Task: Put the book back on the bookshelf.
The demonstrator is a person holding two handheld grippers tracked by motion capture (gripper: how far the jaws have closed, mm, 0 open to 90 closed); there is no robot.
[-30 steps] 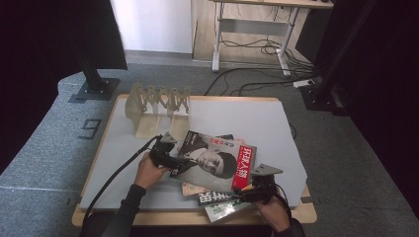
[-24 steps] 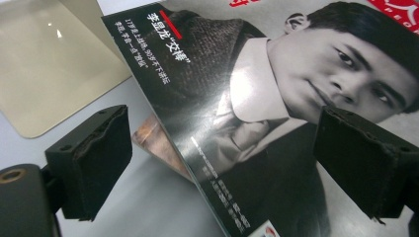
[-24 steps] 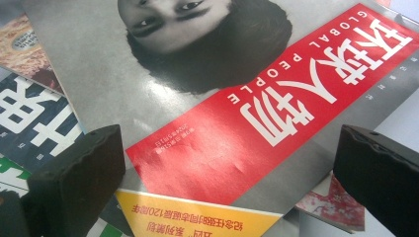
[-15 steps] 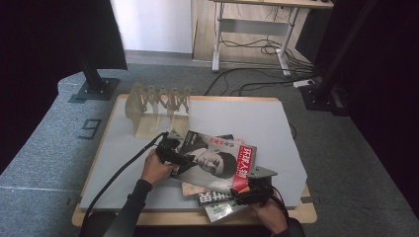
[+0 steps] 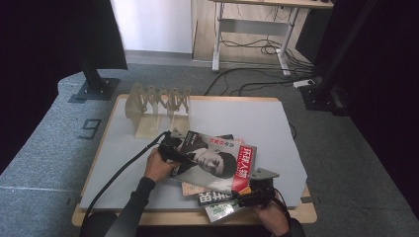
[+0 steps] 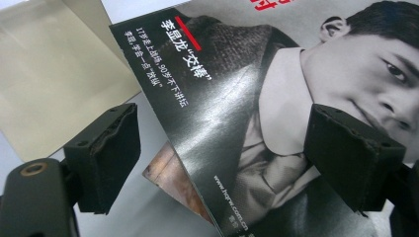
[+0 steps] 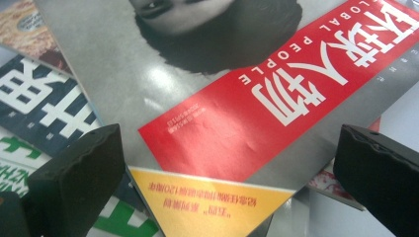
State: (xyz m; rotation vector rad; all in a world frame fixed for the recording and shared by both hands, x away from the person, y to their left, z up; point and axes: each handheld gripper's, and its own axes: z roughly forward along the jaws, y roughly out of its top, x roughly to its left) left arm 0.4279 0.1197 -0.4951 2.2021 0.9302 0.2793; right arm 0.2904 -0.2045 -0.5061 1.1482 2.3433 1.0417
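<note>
From the high view I note the portrait magazine (image 5: 217, 163) topping a fanned pile on the surface (image 5: 276, 123). Left gripper (image 6: 220, 158) view: jaws apart, just been closing, straddling its corner. Right gripper (image 7: 227, 173) view: jaws apart at its glossy, floppy, slippery edge; I would grip near the spine.

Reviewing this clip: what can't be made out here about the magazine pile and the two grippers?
- High view: the lower magazines lie mostly under the top magazine, so their count and covers are unclear.
- High view: the left gripper is too small to show whether its pads touch the cover.
- Left gripper view: the bottom edge cuts off the top magazine's corner.
- Right gripper view: the right gripper straddles the cover's corner; contact is unclear.
</note>
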